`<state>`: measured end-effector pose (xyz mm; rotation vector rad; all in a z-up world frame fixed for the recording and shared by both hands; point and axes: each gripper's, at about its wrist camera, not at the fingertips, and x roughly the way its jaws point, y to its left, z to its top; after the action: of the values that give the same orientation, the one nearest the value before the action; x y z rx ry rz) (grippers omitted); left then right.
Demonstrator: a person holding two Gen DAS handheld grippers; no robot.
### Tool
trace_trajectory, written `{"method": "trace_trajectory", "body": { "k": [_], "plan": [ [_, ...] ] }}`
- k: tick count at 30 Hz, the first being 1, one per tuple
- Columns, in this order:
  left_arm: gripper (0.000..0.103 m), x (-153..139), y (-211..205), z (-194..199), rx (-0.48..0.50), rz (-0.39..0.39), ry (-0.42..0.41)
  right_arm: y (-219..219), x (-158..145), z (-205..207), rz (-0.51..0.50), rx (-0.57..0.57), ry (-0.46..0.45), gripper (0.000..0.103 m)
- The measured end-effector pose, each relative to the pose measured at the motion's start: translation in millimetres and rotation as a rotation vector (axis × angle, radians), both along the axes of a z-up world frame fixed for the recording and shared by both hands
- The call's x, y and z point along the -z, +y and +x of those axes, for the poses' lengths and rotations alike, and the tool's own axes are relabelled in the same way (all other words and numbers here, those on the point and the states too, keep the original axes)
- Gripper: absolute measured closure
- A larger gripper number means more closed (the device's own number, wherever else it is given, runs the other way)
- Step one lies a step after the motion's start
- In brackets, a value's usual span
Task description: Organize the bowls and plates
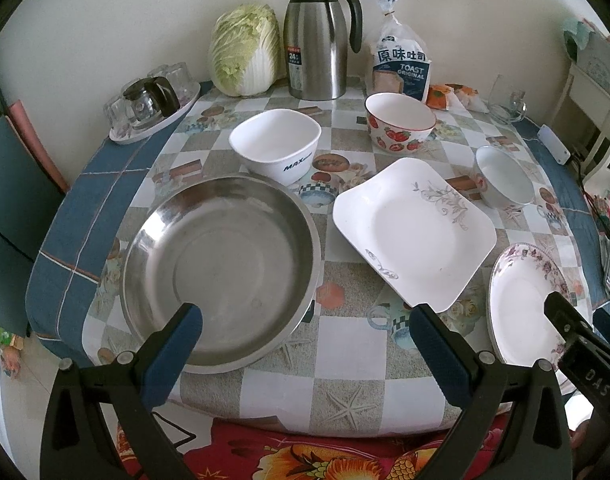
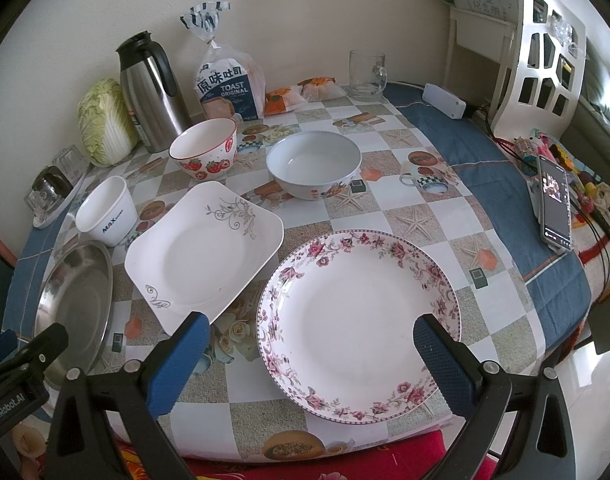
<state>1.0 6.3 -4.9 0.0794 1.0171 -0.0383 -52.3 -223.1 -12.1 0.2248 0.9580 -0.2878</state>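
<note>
- Steel pan (image 1: 221,268) sits under the left gripper (image 1: 305,320), jaws apart and empty.
- Flowered plate (image 2: 357,324) lies beneath the right gripper (image 2: 309,332), also spread; square plate (image 2: 203,248) between them.
- Bowls (image 2: 313,164), flask (image 1: 317,40), cabbage (image 1: 243,50) and bread (image 1: 399,64) stand behind.

Steel pan (image 2: 75,304): its near left rim was hidden behind the left gripper's body in the right wrist view.
Floral plate (image 1: 521,304): its right part was covered by the right gripper (image 1: 577,332).
Glass cups (image 1: 145,96): far left, too distorted to count.
Phone screen (image 2: 555,204): too small to read.
</note>
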Motion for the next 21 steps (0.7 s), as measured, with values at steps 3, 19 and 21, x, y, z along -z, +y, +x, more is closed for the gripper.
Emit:
{"method": "trace_trajectory", "body": {
  "k": [3,19,21],
  "plan": [
    [0.0,0.5,2.4,0.4,-0.009,0.0,-0.007,-1.9,-2.4,-1.3,-0.002,0.007,-0.013,0.0],
    [0.0,-5.9,32.1,25.6,-0.116,-0.14,0.003,6.6,-10.9,4.8,-0.024,-0.009,-0.031,0.0],
    [0.0,-12.3,37.8,30.9,-0.133,-0.153,-0.029,10.7,-14.1,8.5,-0.036,-0.024,-0.036,0.0]
  ]
}}
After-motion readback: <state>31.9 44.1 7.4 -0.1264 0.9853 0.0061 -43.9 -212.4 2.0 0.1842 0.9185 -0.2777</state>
